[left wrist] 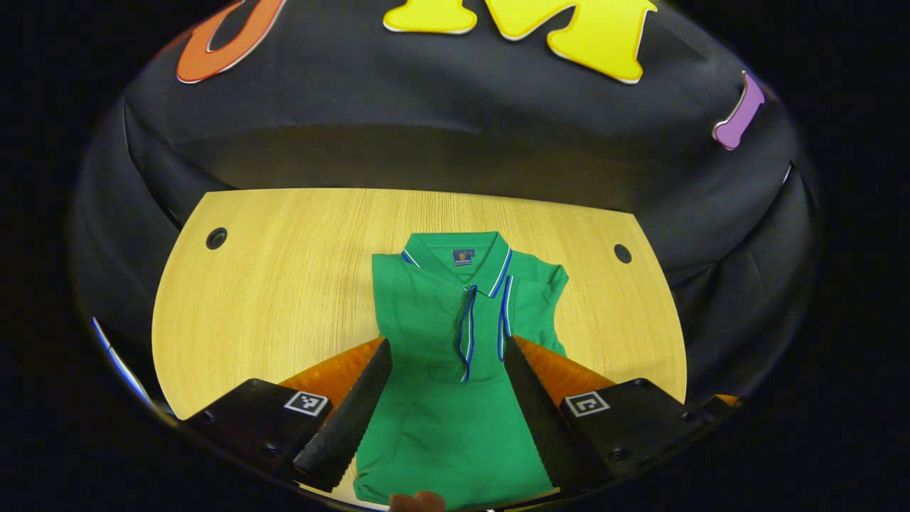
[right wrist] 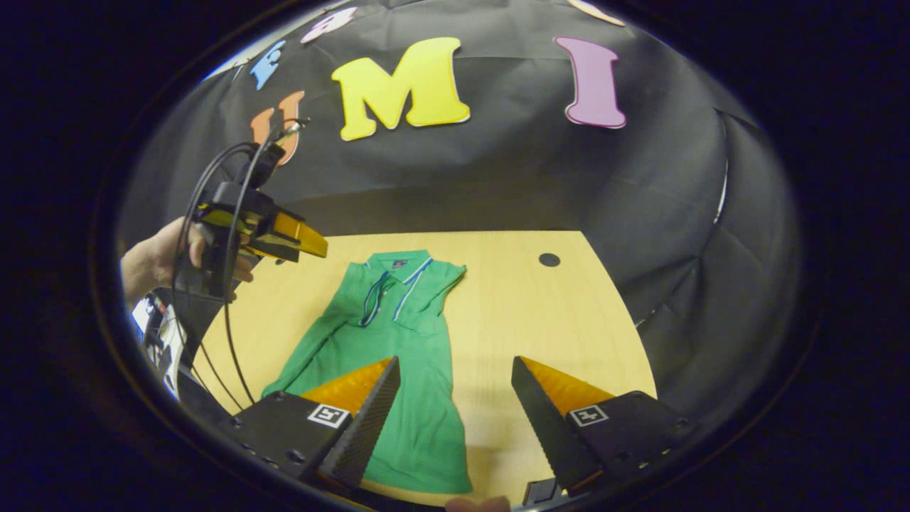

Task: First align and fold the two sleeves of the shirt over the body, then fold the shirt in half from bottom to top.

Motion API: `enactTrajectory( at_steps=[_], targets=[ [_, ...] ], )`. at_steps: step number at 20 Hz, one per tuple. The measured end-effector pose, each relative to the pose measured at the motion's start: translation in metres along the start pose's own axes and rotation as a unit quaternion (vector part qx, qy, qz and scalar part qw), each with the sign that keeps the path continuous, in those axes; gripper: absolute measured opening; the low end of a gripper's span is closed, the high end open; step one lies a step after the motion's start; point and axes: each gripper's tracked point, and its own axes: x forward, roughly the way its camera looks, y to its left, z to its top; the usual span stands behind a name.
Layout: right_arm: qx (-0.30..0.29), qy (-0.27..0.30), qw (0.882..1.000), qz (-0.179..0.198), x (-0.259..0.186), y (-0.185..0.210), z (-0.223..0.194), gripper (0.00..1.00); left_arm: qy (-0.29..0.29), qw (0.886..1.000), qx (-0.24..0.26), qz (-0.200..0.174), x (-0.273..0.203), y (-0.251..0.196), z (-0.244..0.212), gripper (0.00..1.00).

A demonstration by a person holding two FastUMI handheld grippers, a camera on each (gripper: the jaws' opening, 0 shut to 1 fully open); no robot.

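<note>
A green polo shirt (left wrist: 455, 398) with blue-and-white trim lies flat, collar away from me, on the wooden table (left wrist: 284, 284). It looks narrow, with both sleeves lying in over the body. My left gripper (left wrist: 446, 345) hangs open above the shirt's middle, and cloth shows between its fingers without touching them. In the right gripper view the shirt (right wrist: 398, 334) lies left of centre. My right gripper (right wrist: 455, 363) is open over the shirt's right edge and holds nothing. A hand holds the left gripper (right wrist: 284, 238) in the air above the table's left side.
The table has two round cable holes near its far corners (left wrist: 217, 238) (left wrist: 623, 253), one also seen as a hole (right wrist: 549, 259) in the right gripper view. Black cables (right wrist: 227, 341) hang from the left gripper. Bare wood (right wrist: 554, 320) lies right of the shirt. Black cloth walls surround the table.
</note>
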Motion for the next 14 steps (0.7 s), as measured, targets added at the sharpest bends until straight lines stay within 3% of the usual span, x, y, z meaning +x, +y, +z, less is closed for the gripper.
enactTrajectory(
  at_steps=[6, 14],
  targets=[
    [-0.039, 0.026, 0.999, 0.006, 0.002, 0.004, -0.025, 0.96, -0.029, 0.998, 0.047, 0.008, -0.055, 0.033, -0.086, 1.00],
    [-0.049, 0.113, 0.992, -0.003, -0.002, -0.011, -0.101, 0.96, 0.055, 0.998, 0.008, 0.012, -0.082, 0.074, -0.221, 1.00]
  ],
)
